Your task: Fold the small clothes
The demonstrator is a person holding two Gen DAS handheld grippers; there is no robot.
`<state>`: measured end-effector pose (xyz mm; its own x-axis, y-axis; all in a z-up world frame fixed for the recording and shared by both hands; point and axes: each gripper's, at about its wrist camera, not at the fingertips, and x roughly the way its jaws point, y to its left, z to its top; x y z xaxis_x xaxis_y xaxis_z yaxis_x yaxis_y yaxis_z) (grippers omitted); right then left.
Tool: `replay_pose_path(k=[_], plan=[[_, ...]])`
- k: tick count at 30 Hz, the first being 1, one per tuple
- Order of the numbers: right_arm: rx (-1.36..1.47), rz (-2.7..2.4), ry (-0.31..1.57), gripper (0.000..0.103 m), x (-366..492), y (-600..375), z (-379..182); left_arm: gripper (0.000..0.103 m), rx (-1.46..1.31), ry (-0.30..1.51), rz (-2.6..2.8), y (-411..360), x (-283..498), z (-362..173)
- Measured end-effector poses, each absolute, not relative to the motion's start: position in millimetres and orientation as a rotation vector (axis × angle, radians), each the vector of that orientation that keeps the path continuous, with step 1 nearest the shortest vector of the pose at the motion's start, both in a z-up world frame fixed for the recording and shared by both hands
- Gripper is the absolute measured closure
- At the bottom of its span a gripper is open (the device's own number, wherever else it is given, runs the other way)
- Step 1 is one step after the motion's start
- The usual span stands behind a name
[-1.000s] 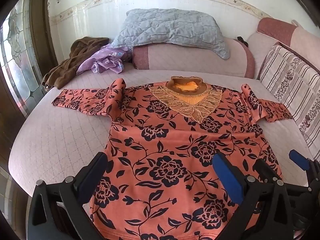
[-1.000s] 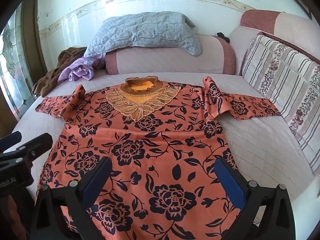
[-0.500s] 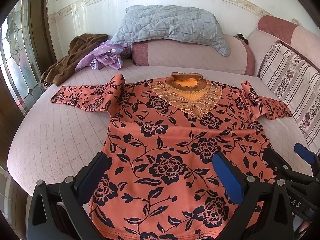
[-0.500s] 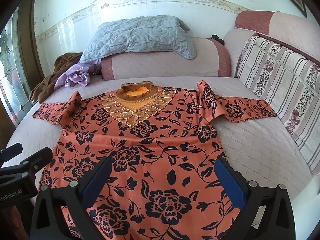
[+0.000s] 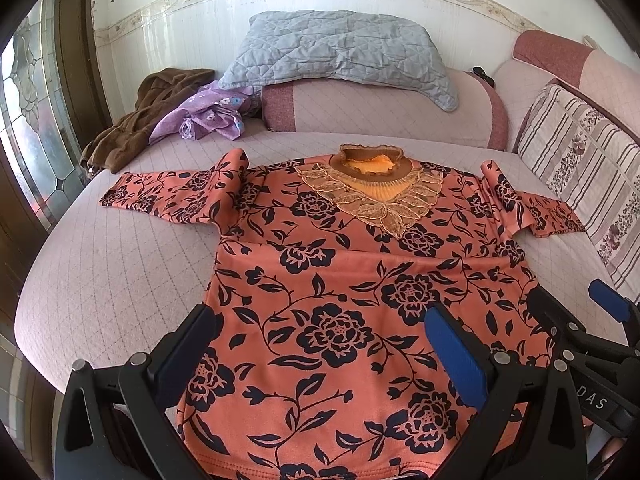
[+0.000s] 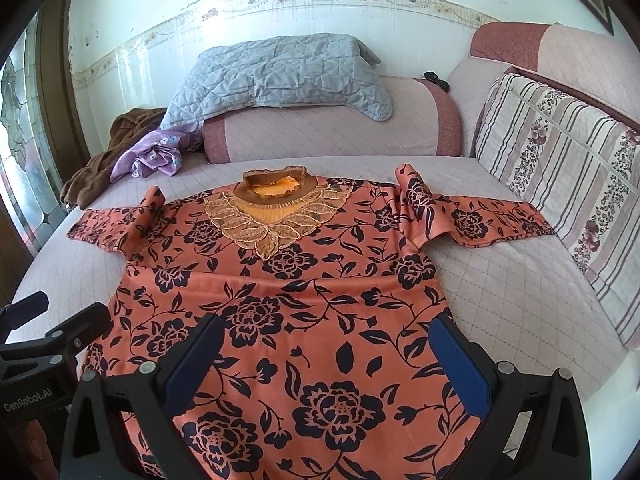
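Both tongs agape over flat orange floral top (image 5: 340, 280), sleeves spread.

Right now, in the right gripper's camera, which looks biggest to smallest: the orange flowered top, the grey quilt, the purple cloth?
1. Orange flowered top, though it lies nearest the camera.
2. Grey quilt.
3. Purple cloth.

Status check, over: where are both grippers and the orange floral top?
Left gripper open, right gripper open, both above hem. Orange floral top spread flat on bed, sleeves out, unfolded. Nothing in the way.
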<state>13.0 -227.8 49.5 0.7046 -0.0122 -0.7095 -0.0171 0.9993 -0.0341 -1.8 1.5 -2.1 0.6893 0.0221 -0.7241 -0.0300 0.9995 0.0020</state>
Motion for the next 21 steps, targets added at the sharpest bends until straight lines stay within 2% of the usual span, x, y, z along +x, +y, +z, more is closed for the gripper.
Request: replay_pose_path(k=[21], plan=[[-0.039, 0.006, 0.789, 0.000, 13.0, -224.3, 52.6, 0.000, -0.012, 0.817, 0.025, 2.3, -2.1, -3.5]])
